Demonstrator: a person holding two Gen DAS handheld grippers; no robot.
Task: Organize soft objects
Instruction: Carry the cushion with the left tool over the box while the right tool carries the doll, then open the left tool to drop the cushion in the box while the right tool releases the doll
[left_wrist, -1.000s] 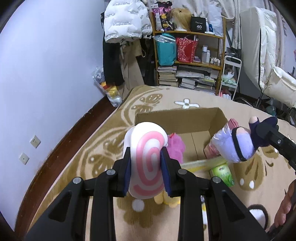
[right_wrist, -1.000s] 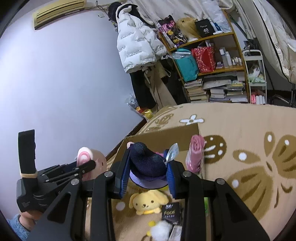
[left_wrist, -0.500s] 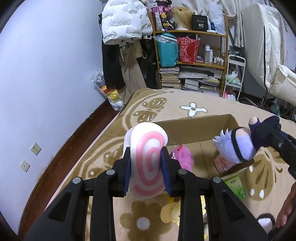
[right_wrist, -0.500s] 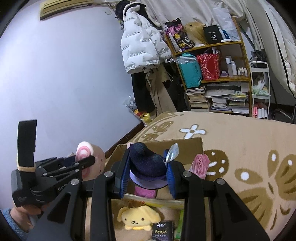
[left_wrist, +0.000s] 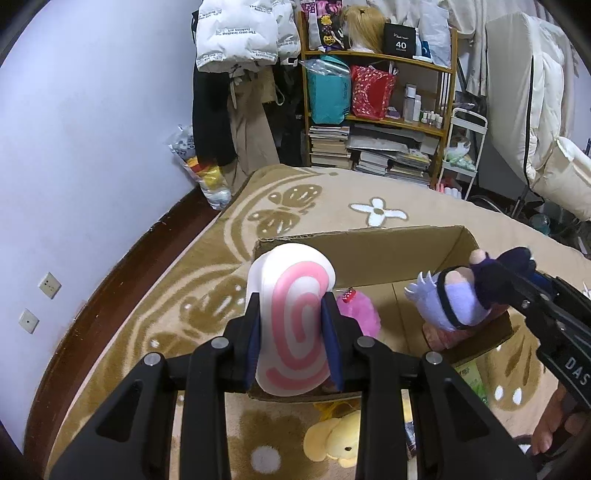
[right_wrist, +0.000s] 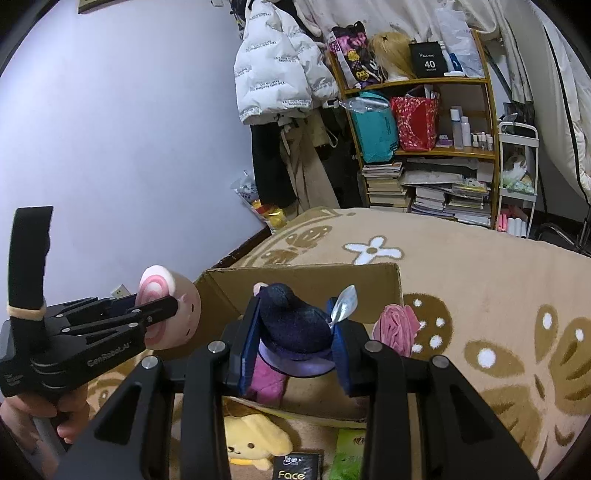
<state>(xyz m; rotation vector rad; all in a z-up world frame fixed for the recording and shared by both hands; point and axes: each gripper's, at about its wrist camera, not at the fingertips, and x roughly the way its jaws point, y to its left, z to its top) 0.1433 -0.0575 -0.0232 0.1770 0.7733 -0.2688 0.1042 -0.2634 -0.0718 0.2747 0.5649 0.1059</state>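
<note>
Two grippers, each clamped on one soft toy, hang over one open cardboard box (left_wrist: 388, 254) that sits on a tan carpet (left_wrist: 332, 199) patterned with brown butterflies and white flowers.

The left gripper (left_wrist: 291, 339) has its blue pads pressed tight against both sides of a white plush with a pink spiral (left_wrist: 295, 317); the toy stands above the box's near-left corner, its lower end over the near wall. From the right wrist view the same toy (right_wrist: 168, 314) shows a pale pink face with small dots, and a hand (right_wrist: 70, 410) grips that tool's handle at the lower left.

The right gripper (right_wrist: 291, 343) is closed on a doll with a dark navy hat and lilac body (right_wrist: 295, 332) — the pads squeeze the hat, and a silvery tuft sticks up beside the right pad. In the left wrist view this doll (left_wrist: 454, 295) hangs over the right side of the box, head pointing inward.

Inside the box lie two things that can be made out: one bright pink fluffy toy (left_wrist: 358, 314) near the middle and one paler pink plush (right_wrist: 397, 325) against the right wall.

Outside, on the carpet just by the near wall, lie one yellow dog plush (right_wrist: 255, 443), one black packet marked "Face" (right_wrist: 295, 467) and one green packet (right_wrist: 347, 458).
</note>
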